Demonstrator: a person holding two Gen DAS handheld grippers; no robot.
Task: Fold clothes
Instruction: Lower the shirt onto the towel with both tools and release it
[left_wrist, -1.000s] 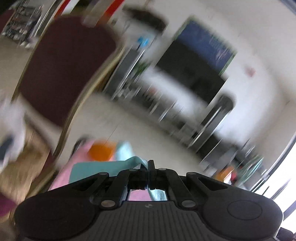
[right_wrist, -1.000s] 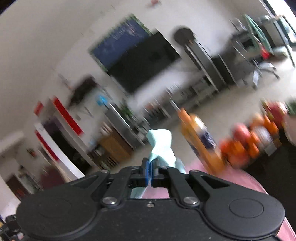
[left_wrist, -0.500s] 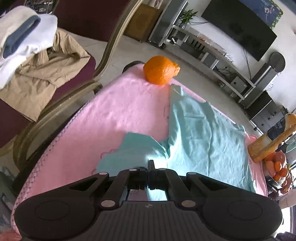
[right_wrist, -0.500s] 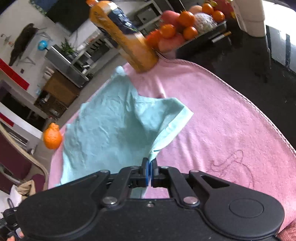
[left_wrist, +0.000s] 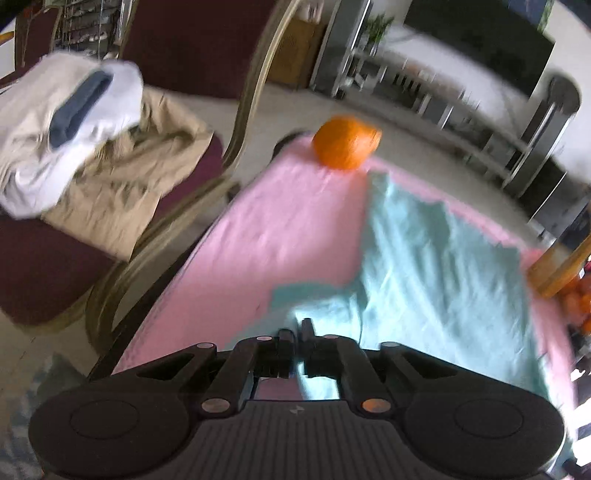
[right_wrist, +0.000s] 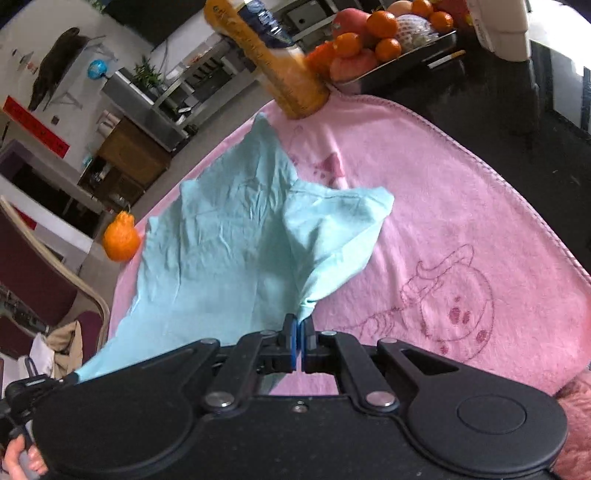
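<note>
Right wrist view: right gripper (right_wrist: 298, 330) is clamped tight on a corner of the teal cloth (right_wrist: 221, 243), which lies crumpled on the pink towel (right_wrist: 461, 206). Left gripper (left_wrist: 297, 334) has its jaws easing apart with the cloth's other corner between them. An orange (left_wrist: 345, 142) sits at the towel's far edge, juice bottle (right_wrist: 273, 62) opposite

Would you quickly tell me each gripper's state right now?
Left gripper: jaws opening, teal cloth between them.
Right gripper: closed on the teal cloth.
</note>
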